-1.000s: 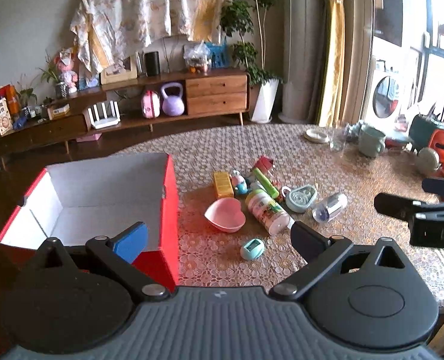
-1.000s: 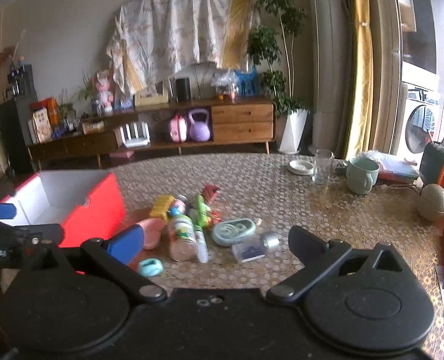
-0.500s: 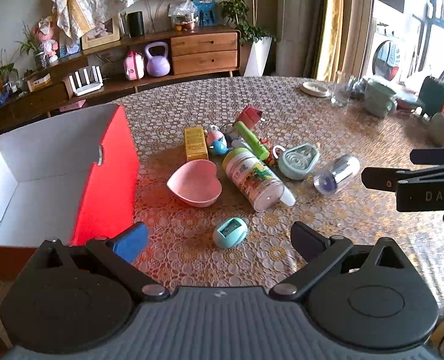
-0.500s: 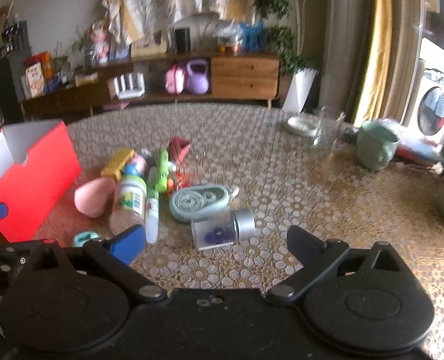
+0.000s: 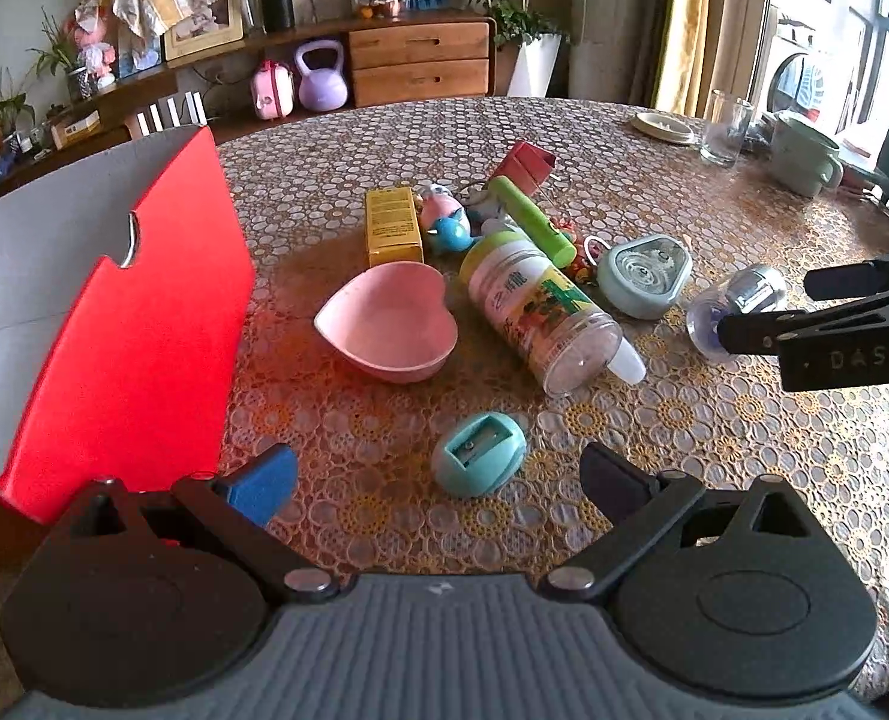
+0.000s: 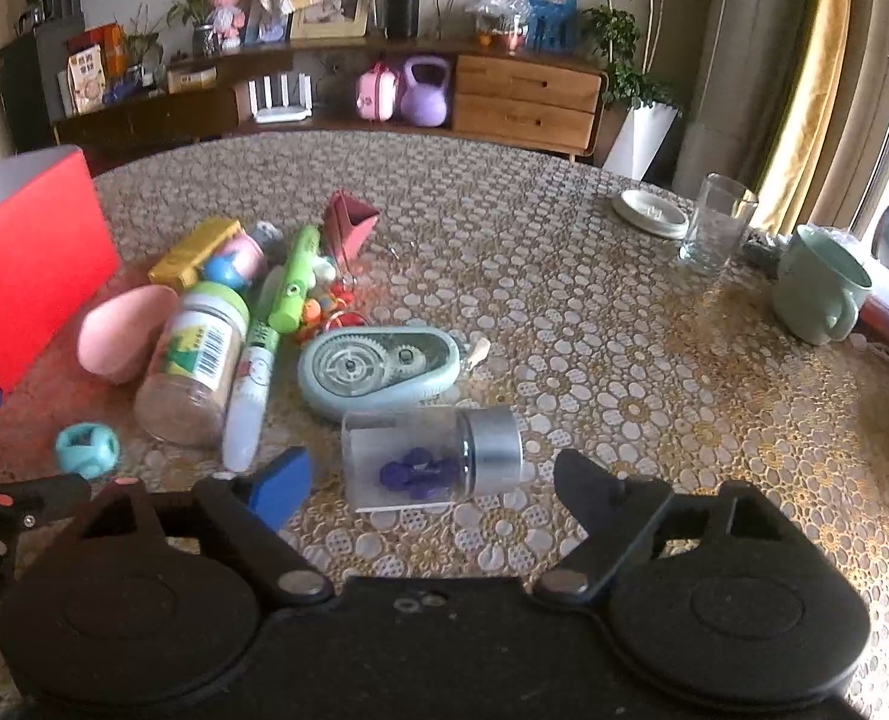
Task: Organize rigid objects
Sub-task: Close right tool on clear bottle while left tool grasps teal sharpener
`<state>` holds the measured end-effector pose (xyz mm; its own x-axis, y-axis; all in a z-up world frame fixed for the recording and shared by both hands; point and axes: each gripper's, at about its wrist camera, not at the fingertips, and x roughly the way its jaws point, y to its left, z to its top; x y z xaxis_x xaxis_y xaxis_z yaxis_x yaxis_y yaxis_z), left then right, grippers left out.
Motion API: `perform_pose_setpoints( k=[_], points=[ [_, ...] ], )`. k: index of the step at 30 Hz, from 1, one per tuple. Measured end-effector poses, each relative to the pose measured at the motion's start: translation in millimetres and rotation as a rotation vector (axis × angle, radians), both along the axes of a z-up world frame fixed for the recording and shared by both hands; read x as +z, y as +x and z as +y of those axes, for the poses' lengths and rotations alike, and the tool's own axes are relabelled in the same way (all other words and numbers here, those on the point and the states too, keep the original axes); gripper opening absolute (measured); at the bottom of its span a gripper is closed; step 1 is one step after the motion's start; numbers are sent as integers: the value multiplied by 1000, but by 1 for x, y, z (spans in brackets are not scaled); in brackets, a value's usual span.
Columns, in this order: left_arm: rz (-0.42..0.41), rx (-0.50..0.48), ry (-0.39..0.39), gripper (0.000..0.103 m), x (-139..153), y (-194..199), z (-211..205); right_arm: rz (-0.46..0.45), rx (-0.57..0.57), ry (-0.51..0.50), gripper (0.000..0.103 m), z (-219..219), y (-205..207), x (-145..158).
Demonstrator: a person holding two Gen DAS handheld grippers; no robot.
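- Two grippers come at the pile from either side: the left gripper (image 5: 438,474) is lined up on the sharpener (image 5: 479,461), the right gripper (image 6: 432,483) on the pin jar (image 6: 429,459).
- Left jaws are spread wide with nothing in them; the sharpener lies on the cloth just ahead, between the fingers' line, untouched.
- Right jaws have just been closing but are not yet on anything; the jar lies on its side between them, and the pads do not appear to press it.
- The red box (image 5: 126,324) stands open at the left edge of the table (image 5: 714,432), likely the place to put things, which would explain the left gripper working the near side.
- The rest is a loose heap: pink bowl (image 5: 387,321), bottle (image 5: 537,309), yellow box (image 5: 392,227), green marker (image 5: 531,218) and tape dispenser (image 6: 378,369).
- In the way: the dispenser sits just behind the jar, and a white pen (image 6: 249,399) lies near the right gripper's blue finger.
- A glass (image 6: 714,225) and mug (image 6: 819,291) stand well apart.
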<state>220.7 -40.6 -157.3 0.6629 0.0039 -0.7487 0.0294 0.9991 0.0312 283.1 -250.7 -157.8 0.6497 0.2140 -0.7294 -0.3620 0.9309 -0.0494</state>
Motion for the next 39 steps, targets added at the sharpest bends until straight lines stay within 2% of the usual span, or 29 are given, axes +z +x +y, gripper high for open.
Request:
perform_pose_setpoints(
  k=[1, 4, 6, 11, 15, 23, 29, 39],
  points=[
    [0, 0, 5, 101, -1, 1, -1, 4, 3, 2, 85, 0, 2, -2],
    [6, -11, 19, 92, -4, 3, -2, 9, 10, -7, 81, 0, 5, -6],
    [14, -9, 15, 91, -5, 4, -2, 10, 13, -11, 80, 1, 6, -8],
    [25, -16, 23, 71, -8, 6, -3, 10, 18, -21, 75, 2, 9, -11],
    [20, -31, 36, 64, -10, 5, -6, 14, 16, -32, 70, 4, 9, -13],
    [18, -47, 26, 36, -8, 4, -9, -3, 6, -41, 68, 5, 6, -10],
    [20, -31, 19, 36, -5, 4, -6, -13, -28, -26, 67, 2, -2, -2],
    [15, -12, -5, 36, 14, -8, 0, -43, -12, 9, 67, 7, -34, 33]
  ],
)
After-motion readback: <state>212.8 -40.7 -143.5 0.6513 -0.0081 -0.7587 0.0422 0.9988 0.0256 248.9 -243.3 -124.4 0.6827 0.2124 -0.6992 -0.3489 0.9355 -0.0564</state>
